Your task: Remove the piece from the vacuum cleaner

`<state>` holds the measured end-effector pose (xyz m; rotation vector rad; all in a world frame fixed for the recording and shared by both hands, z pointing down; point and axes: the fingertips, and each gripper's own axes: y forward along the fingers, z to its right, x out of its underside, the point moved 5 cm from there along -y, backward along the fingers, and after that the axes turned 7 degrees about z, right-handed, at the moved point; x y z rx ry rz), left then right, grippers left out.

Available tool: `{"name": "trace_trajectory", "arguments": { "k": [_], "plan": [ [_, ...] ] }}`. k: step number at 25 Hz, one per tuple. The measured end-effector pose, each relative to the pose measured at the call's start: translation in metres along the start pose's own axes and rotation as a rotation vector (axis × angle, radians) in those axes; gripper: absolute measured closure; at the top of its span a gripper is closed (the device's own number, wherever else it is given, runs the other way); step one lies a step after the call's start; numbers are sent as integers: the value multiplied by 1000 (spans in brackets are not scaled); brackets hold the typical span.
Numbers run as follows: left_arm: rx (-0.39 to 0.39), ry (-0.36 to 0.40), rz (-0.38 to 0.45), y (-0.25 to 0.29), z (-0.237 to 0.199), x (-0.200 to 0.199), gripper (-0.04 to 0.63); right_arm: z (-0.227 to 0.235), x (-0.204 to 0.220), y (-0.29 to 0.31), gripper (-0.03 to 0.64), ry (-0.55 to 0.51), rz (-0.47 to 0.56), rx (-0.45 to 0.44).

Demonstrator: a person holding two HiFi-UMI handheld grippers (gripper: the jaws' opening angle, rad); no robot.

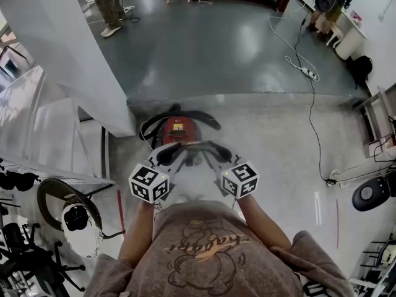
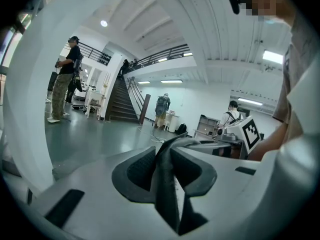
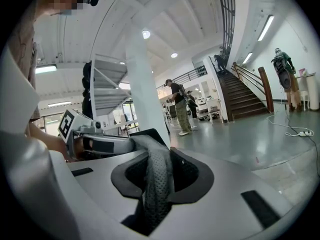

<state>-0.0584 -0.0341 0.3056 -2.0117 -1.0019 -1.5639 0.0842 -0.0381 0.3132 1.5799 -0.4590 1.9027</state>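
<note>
A red vacuum cleaner [image 1: 179, 130] stands on the floor in front of me, with a black hose [image 1: 207, 119] curled round it. Above it, a dark grey flexible piece [image 1: 193, 146] spans between my two grippers. The left gripper [image 1: 168, 158] is shut on one end of the piece [image 2: 161, 169], which is pinched between its black pads. The right gripper [image 1: 216, 154] is shut on the other end, where the piece [image 3: 156, 176] shows a perforated surface. Each gripper view shows the other gripper: the right gripper [image 2: 220, 143] in the left gripper view, the left gripper [image 3: 107, 145] in the right gripper view.
A white pillar [image 1: 74, 60] and a white staircase [image 1: 37, 125] stand close on the left. A round stand [image 1: 68, 210] is at lower left. A cable with a power strip [image 1: 307, 73] runs across the floor at right. A person [image 1: 109, 5] stands far back left.
</note>
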Motion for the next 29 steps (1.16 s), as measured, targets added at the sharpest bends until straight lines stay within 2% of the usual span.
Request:
{"name": "trace_trajectory", "arguments": {
  "k": [29],
  "plan": [
    [-30, -57, -5, 5, -11, 2, 508, 3, 3, 10, 554, -5, -49, 25]
  ]
}}
